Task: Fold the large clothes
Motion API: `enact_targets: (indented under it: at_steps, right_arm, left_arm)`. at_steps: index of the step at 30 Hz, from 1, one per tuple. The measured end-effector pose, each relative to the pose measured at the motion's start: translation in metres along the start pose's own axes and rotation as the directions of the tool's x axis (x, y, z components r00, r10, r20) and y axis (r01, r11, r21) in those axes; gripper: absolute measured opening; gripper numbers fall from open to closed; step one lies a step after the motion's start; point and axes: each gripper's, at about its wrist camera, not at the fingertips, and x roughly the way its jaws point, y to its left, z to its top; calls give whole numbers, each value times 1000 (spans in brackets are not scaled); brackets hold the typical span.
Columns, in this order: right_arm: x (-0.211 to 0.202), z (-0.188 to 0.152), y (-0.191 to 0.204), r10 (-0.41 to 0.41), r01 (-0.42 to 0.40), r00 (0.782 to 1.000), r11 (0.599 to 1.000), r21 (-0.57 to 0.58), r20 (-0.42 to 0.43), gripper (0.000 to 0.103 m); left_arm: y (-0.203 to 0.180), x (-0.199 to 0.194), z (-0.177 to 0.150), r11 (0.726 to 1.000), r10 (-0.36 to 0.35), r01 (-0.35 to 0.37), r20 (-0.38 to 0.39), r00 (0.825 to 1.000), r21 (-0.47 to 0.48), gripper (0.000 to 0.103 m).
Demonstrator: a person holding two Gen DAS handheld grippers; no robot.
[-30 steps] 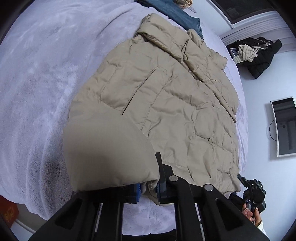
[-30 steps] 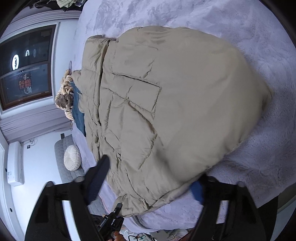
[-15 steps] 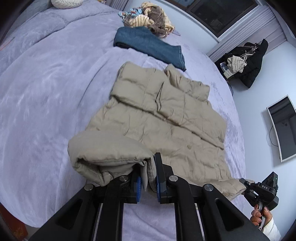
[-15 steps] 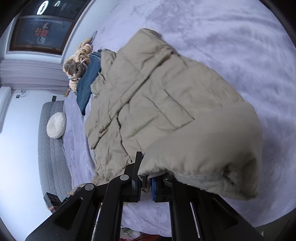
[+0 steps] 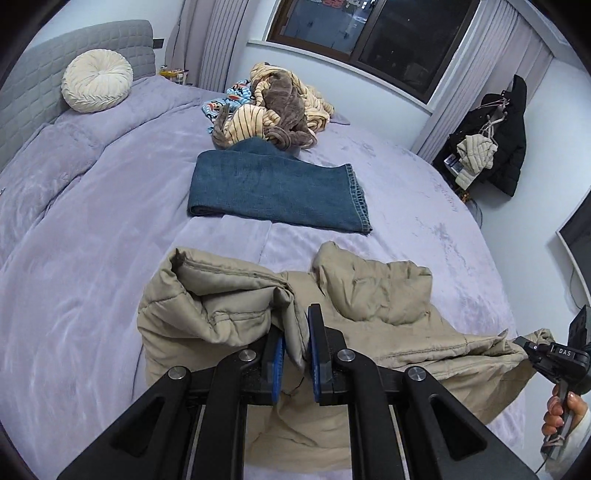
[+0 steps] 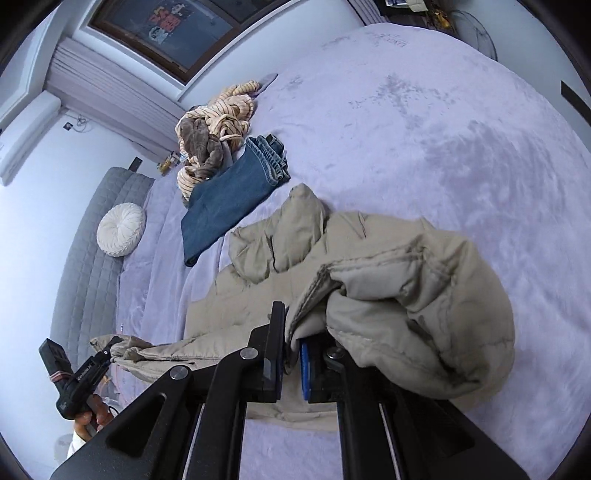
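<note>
My left gripper (image 5: 295,350) clamped on beige puffer jacket (image 5: 369,295) hem, lower centre of frame | my right gripper (image 6: 291,350) just closed on opposite corner | soft, bulky, slippery: grip seams.

Cool, even indoor light fills both views, and the window (image 5: 373,26) is dark, so no daylight comes through it. The lilac bed cover (image 5: 92,229) shows a soft sheen and only faint shadows, deepest under the beige jacket (image 5: 373,291) nearest the camera. Both fisheye views bend walls and curtains hard toward black corners; the centre is sharp, with slight smearing at the rim.
</note>
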Motion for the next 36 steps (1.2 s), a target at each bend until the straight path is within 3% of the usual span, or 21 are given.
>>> enact_targets:
  at_steps: [5,12,16,19,20,21,22,23,24,25,27,28,30,32,36]
  right_arm:
    - [72,43,-13,-66,67,997,997,23,-26,8]
    - [157,64,-53,-124,128,991,987,97,-48,8]
    - [191,69,-71,-137,145,988,981,130,-64,8]
    - [194,73,-74,-124,133,990,977,169,-64,11]
    - [191,75,-74,-119,130,990,976,176,-69,17]
    - [185,76,-71,-109,120,991,977,177,-71,30]
    - [178,77,-68,-99,109,993,979,170,-66,42]
    - [170,78,-63,-87,94,995,983,155,-55,68]
    - [158,77,-56,-87,90,996,987,129,-34,77]
    - [149,76,-49,-93,94,996,990,104,-15,77]
    - [133,69,-33,-86,86,996,996,40,0,75]
    - [130,65,-26,-81,81,997,997,20,-4,70]
    - [134,52,-13,-69,68,997,997,-35,-38,14]
    - [153,38,0,-65,55,994,993,-105,-91,12]
    - [203,17,10,-117,87,983,976,-200,-144,9]
  left_arm:
    - [7,96,18,997,78,-78,-79,994,3,13]
    - [15,207,6,985,173,-165,-171,970,57,13]
    - [17,237,4,980,199,-191,-196,960,59,14]
    - [16,227,10,980,197,-190,-197,960,57,15]
    - [15,218,12,980,198,-188,-180,964,70,19]
    - [14,204,13,980,193,-182,-153,969,85,34]
    - [13,191,14,980,188,-177,-120,975,96,65]
    - [12,175,15,978,190,-182,-72,979,105,81]
    - [10,159,14,972,208,-206,-8,978,116,88]
    - [8,149,13,968,213,-214,25,977,129,88]
    - [5,140,12,979,146,-144,-10,989,143,87]
    - [2,139,9,986,97,-92,-31,995,136,79]
    - [-13,146,1,987,-20,36,-101,995,160,57]
    - [-34,162,-13,974,-47,79,-151,987,211,48]
    - [-53,208,-35,972,13,32,-187,982,233,46]
